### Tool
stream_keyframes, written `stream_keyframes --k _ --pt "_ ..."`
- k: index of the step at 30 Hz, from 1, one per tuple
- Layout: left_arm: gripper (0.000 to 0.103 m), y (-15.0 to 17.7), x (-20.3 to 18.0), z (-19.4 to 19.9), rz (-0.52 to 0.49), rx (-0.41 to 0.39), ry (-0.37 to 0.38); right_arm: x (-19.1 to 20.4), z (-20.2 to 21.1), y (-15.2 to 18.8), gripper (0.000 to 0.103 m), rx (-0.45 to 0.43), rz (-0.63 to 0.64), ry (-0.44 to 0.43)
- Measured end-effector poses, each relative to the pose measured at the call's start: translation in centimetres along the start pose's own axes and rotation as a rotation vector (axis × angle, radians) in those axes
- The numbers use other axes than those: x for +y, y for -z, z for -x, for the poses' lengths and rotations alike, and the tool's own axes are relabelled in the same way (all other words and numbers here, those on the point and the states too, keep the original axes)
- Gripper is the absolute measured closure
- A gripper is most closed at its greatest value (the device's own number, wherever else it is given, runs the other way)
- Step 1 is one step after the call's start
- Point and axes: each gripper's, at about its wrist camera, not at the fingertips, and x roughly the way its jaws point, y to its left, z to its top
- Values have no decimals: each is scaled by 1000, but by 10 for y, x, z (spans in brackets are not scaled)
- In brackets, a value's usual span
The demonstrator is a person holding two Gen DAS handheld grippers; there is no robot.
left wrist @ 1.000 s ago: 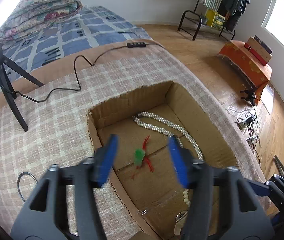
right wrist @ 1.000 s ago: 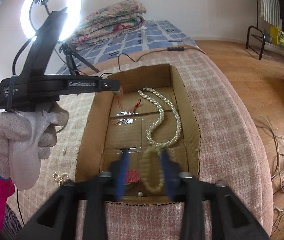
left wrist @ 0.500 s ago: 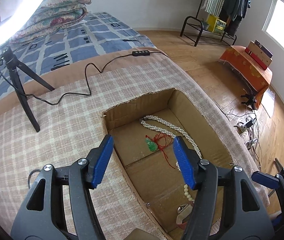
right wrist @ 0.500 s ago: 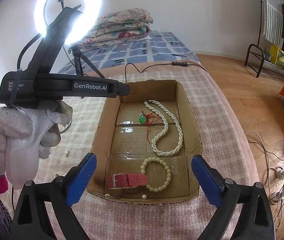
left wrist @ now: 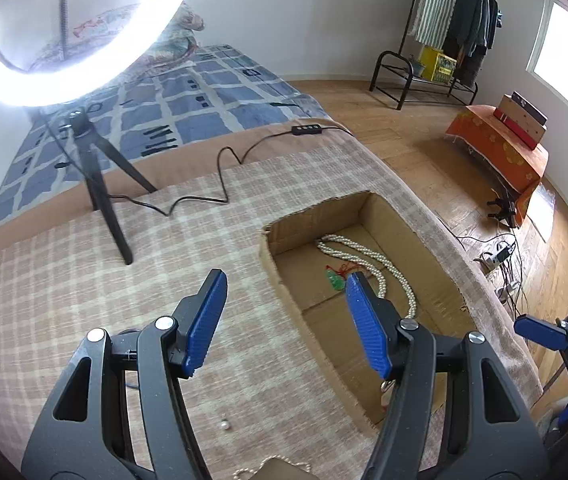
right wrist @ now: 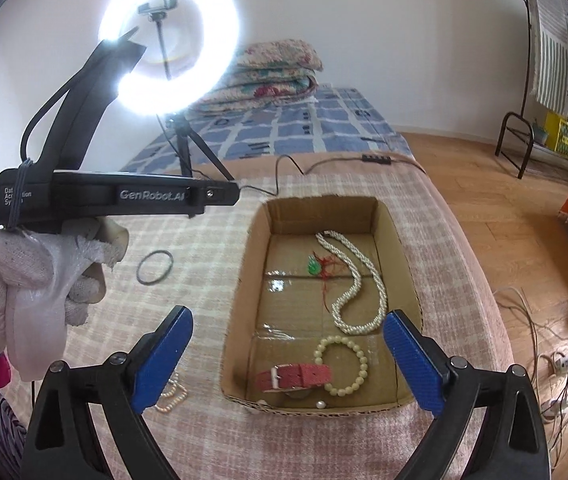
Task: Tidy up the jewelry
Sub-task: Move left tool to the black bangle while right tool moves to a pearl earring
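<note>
- Your right hand-held gripper [right wrist: 287, 354] stands with its blue jaws spread wide and nothing between the pads; it hangs over the near end of the cardboard box [right wrist: 399, 240], apart from all that lies in it.
- Inside the cardboard box, nearest that gripper, the red watch strap [right wrist: 293, 376] lies along the near wall, and the cream bead bracelet [right wrist: 341, 366] touches its right end.
- A loose pearl [right wrist: 319, 404] sits against the near wall of the cardboard box, just below the bracelet.
- The long pearl necklace [right wrist: 357, 284] runs from the far end of the cardboard box down towards its middle, on the right side of the floor.
- The green pendant with red cord [right wrist: 317, 266] lies left of the necklace, in the far half of the cardboard box.
- Your left hand-held gripper [left wrist: 285, 320] is partly open and empty. It hangs above the checked cloth [left wrist: 84, 280] at the left wall of the cardboard box, with its right pad over the pendant as that camera sees it.
- Outside, left of the cardboard box, a dark ring bangle [right wrist: 155, 267] lies flat on the cloth, and a small pearl piece [right wrist: 170, 394] lies near the box's near-left corner, partly hidden by your right gripper's left jaw.
- Your gloved left hand [right wrist: 32, 280] grips the handle of the left gripper, left of the cardboard box.
</note>
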Motion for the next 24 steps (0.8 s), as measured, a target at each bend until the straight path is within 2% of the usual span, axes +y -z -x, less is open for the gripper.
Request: stream_keyframes --k 14,19,24 --pt "39 27 86 56 76 -53 -72 39 11 1 6 -94 54 -70" --pt "39 44 122 56 117 -34 -101 62 1 0 7 -88 86 -104" --pt "39 58 153 44 180 5 -113 83 -14 -1 15 -62 109 -150"
